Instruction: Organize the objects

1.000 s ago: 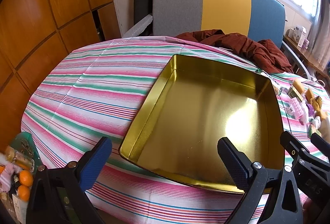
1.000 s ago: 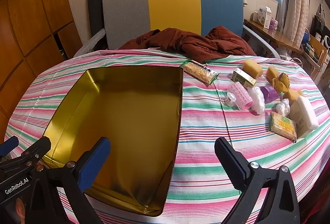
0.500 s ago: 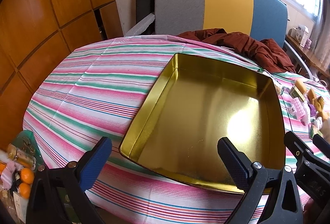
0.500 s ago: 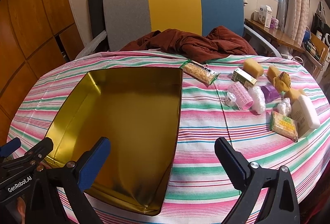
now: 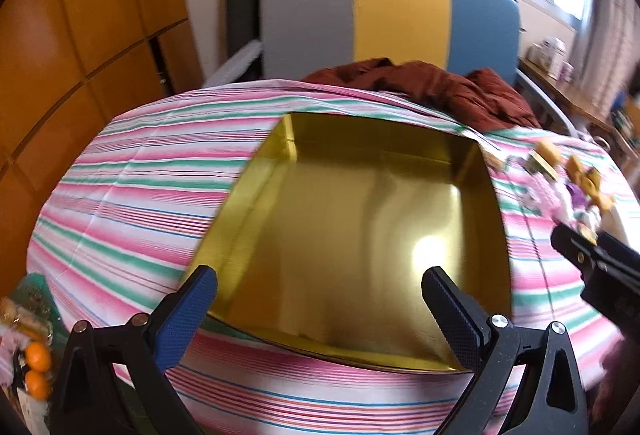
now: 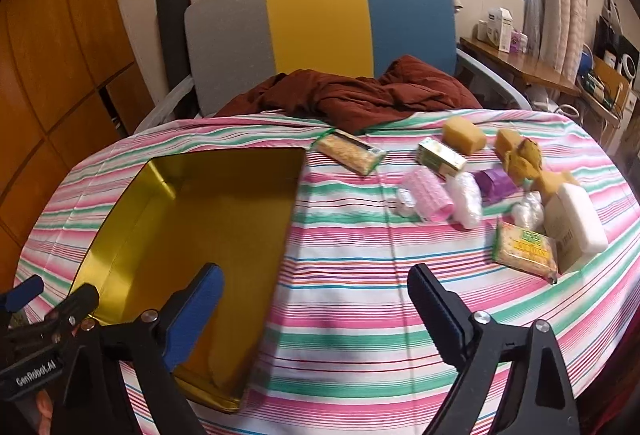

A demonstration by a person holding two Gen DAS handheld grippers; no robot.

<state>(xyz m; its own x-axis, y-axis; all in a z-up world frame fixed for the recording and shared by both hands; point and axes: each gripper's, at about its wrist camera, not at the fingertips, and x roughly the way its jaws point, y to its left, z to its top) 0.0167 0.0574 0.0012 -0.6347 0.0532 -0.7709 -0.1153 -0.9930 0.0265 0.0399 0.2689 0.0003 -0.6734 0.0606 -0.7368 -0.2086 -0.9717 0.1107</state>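
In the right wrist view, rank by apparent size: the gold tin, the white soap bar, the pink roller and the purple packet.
1. Gold tin, by far the largest.
2. White soap bar.
3. Pink roller.
4. Purple packet.

The soap bar and the roller look close in size, so their order is unsure.

Tin (image 6: 192, 219): on your table (image 6: 344, 275), left side.
Packets and soaps (image 6: 472, 191): on the table, right of the tin.
Cloth (image 6: 352, 95): behind them, before the chair (image 6: 320, 31).
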